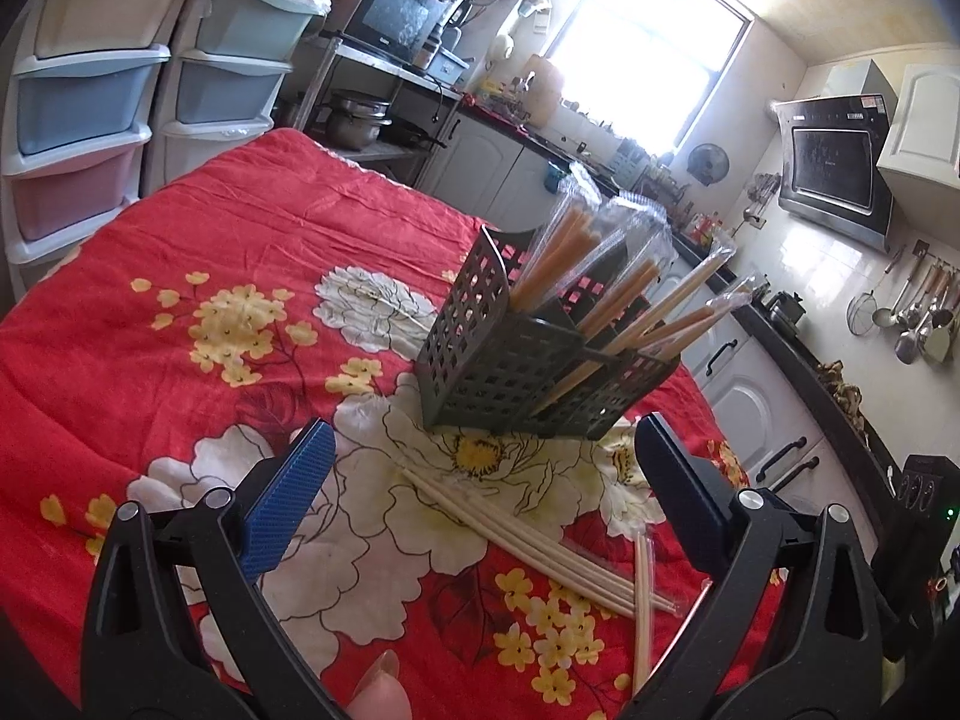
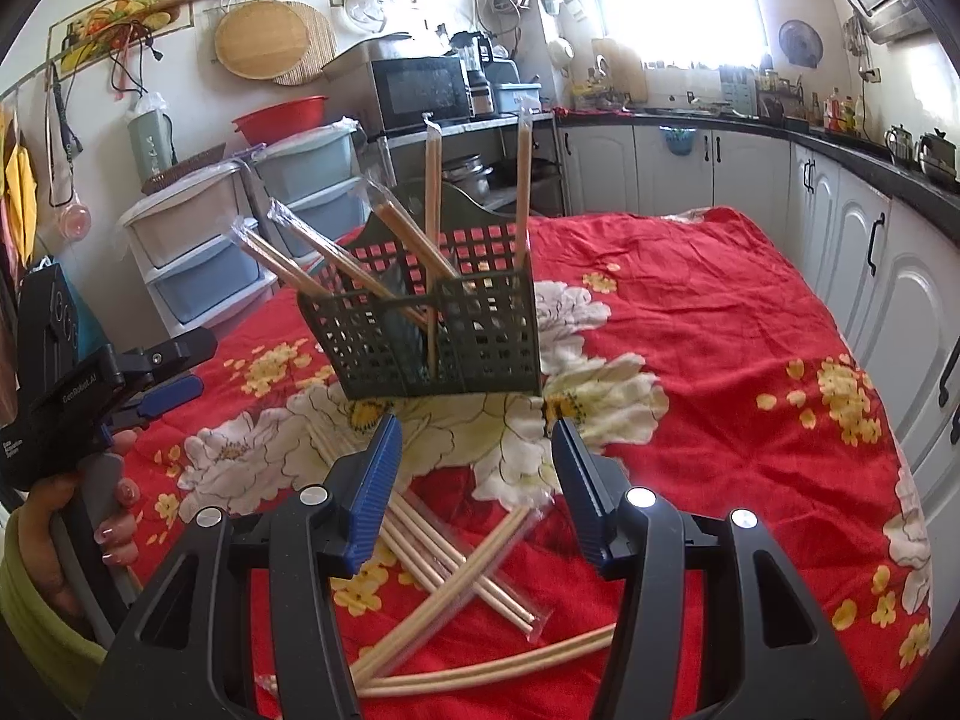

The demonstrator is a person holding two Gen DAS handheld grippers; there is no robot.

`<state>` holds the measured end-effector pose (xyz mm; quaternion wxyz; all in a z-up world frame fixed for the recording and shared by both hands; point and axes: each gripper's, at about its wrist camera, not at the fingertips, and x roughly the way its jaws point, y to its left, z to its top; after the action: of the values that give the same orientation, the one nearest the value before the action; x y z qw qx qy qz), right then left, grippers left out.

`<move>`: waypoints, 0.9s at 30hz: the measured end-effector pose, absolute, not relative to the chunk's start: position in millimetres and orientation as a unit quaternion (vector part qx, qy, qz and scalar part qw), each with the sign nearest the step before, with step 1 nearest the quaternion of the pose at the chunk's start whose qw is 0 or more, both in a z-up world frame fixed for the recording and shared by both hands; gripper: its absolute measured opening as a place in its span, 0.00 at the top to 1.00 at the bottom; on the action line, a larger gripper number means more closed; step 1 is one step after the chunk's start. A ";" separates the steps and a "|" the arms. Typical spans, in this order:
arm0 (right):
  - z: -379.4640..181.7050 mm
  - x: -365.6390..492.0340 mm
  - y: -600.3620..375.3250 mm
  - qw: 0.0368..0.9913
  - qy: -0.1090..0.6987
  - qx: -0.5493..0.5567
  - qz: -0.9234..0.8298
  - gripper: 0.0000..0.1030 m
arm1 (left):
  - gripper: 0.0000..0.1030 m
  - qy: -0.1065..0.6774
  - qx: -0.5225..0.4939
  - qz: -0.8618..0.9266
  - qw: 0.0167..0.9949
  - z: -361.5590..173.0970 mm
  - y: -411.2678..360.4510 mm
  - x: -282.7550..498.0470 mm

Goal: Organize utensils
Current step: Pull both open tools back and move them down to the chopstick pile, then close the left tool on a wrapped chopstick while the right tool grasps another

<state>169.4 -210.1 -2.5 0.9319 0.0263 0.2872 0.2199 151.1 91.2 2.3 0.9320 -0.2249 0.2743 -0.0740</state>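
Note:
A black lattice utensil holder (image 1: 516, 354) (image 2: 438, 336) stands mid-table on the red floral cloth (image 1: 198, 252) (image 2: 720, 360). Several plastic-wrapped chopstick pairs (image 1: 606, 294) (image 2: 432, 228) lean out of it. More wrapped chopsticks (image 1: 534, 540) (image 2: 456, 564) lie loose and crossed on the cloth in front of it. My left gripper (image 1: 480, 480) hovers open just short of the loose ones, nothing between its blue pads. My right gripper (image 2: 477, 450) is open above the crossed pile, empty. In the right wrist view the left gripper (image 2: 186, 369) shows at the left edge, held by a hand (image 2: 114, 534).
Plastic drawer towers (image 1: 90, 102) (image 2: 198, 252) stand beyond the table's far left side. White kitchen cabinets (image 2: 852, 240) and a dark counter (image 1: 798, 360) run along the right. A microwave (image 2: 420, 90) sits on a shelf behind the table.

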 end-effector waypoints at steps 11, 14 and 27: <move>-20.6 167.4 -221.1 0.929 0.311 0.028 0.201 0.51 | 0.10 0.305 -0.223 -0.077 0.923 -15.0 84.7 156.2; -25.6 168.4 -224.3 0.927 0.319 0.030 0.196 0.51 | 0.10 0.313 -0.221 -0.078 0.920 -19.6 82.6 157.8; -45.0 179.1 -223.0 0.913 0.360 0.029 0.189 0.51 | 0.11 0.347 -0.221 -0.085 0.907 -41.0 77.4 168.6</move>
<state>179.1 -223.0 -45.0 0.9130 0.0291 0.3604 0.1888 168.6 77.4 -41.0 0.9075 -0.2214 0.3468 -0.0847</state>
